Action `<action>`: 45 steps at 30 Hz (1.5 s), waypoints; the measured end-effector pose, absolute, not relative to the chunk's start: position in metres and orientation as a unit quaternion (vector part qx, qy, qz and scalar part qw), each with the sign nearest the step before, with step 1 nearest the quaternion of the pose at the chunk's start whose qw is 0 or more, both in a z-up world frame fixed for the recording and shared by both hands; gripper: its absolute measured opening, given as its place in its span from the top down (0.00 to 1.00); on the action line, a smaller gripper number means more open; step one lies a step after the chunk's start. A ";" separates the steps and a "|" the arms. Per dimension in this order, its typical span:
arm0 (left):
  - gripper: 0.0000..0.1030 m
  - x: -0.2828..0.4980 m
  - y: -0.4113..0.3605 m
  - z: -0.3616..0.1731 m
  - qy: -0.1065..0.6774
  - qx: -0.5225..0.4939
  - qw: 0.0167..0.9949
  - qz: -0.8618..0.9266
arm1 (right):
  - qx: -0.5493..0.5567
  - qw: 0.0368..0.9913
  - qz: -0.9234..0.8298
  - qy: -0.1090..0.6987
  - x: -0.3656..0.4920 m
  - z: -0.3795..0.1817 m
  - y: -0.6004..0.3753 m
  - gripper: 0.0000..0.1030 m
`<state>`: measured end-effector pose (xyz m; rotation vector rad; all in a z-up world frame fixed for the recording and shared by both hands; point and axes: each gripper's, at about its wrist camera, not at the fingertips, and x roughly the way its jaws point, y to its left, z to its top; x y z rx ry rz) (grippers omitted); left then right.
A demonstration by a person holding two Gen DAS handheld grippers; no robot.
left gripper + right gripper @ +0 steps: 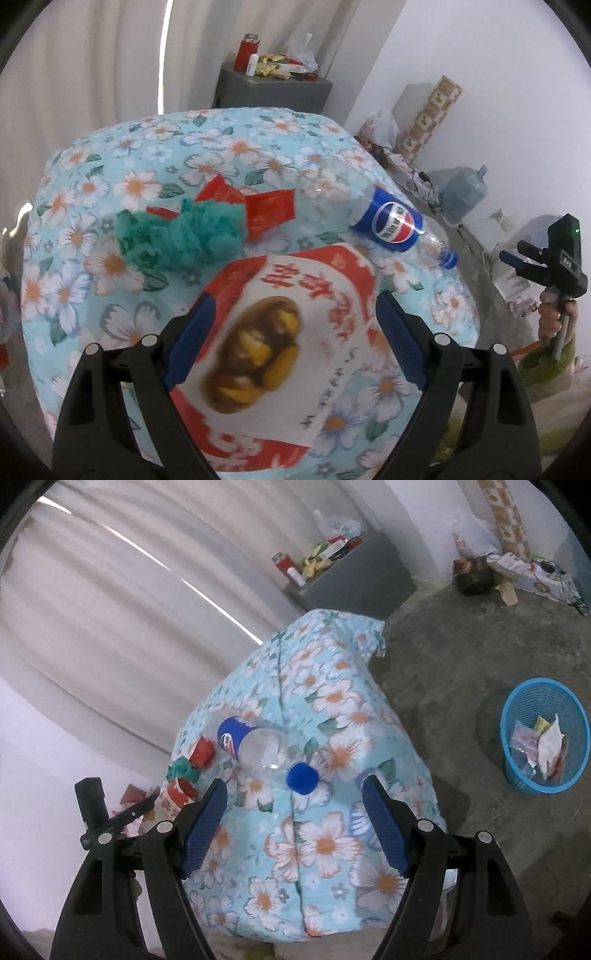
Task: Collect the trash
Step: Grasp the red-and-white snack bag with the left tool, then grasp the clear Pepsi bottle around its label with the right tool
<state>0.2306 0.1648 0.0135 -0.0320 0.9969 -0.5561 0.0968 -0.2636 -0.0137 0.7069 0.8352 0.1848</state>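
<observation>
A red-and-white snack bag (280, 339) with a food picture lies on the floral-covered table (110, 177). My left gripper (291, 306) is open with its blue pads on either side of the bag. Behind it lie a teal crumpled cloth (192, 232), red wrappers (269, 210) and an empty Pepsi bottle (395, 225). My right gripper (295, 794) is open, hovering just short of the bottle (258, 746), whose blue cap (303, 777) points at it. The right gripper also shows in the left wrist view (524, 254). The snack bag shows at the table's far side (177, 794).
A blue mesh waste basket (517, 775) with several wrappers stands on the concrete floor to the right of the table. A grey cabinet (273, 88) with a red flask and clutter stands behind, by white curtains. A water jug (465, 192) and boxes line the wall.
</observation>
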 end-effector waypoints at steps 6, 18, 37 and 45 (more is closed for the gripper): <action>0.19 0.238 0.163 -0.015 0.508 0.033 0.819 -0.264 | 0.325 0.848 0.100 0.406 0.105 -0.011 -0.245 0.28; 0.59 0.227 0.158 -0.011 0.476 0.096 0.840 -0.244 | 0.328 0.845 0.102 0.410 0.106 -0.009 -0.235 0.28; 0.80 0.179 0.272 0.076 0.375 -0.190 0.865 -0.273 | 0.342 0.837 0.129 0.408 0.102 -0.014 -0.231 0.28; 0.80 0.149 0.309 0.076 0.336 -0.342 0.824 -0.302 | 0.350 0.830 0.146 0.409 0.106 -0.018 -0.228 0.28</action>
